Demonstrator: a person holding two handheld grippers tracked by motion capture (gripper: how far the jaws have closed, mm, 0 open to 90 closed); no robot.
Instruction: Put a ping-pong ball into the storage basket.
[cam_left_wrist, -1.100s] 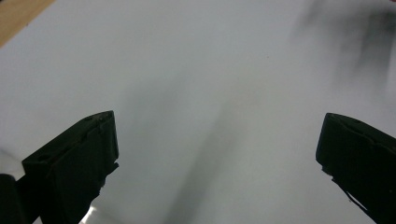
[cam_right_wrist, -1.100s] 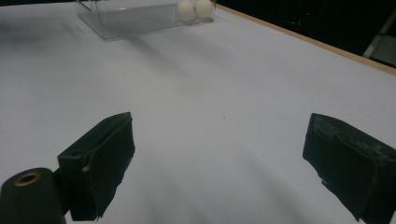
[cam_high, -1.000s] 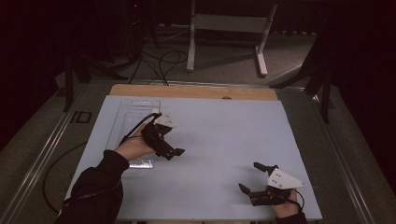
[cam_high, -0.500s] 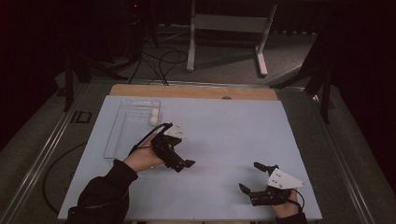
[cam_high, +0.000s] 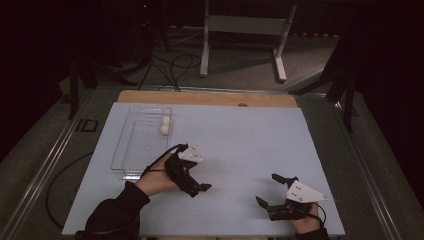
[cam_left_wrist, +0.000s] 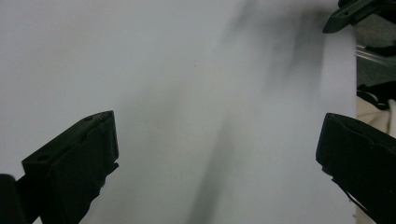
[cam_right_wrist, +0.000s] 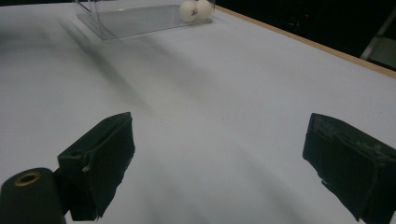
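A clear plastic tray (cam_high: 131, 150) lies on the left part of the pale blue table sheet (cam_high: 240, 135). Two white balls (cam_high: 164, 125) rest in its far right corner, and the right gripper view shows the balls (cam_right_wrist: 196, 8) far off. My left gripper (cam_high: 197, 181) hovers just right of the tray's near end. Its jaws (cam_left_wrist: 217, 126) stand wide apart over bare sheet, holding nothing. My right gripper (cam_high: 266, 188) sits near the front right edge, open and empty (cam_right_wrist: 219, 123), pointing toward the tray (cam_right_wrist: 135, 18).
A wooden strip (cam_high: 210, 98) borders the sheet's far edge. Behind the table, a white metal stand (cam_high: 245, 30) and cables lie on the dark floor. One jaw of the right gripper (cam_left_wrist: 348, 11) shows at the top right of the left gripper view.
My left gripper has moved from over the tray toward the person and to the right, uncovering the two balls. The right gripper has stayed put.
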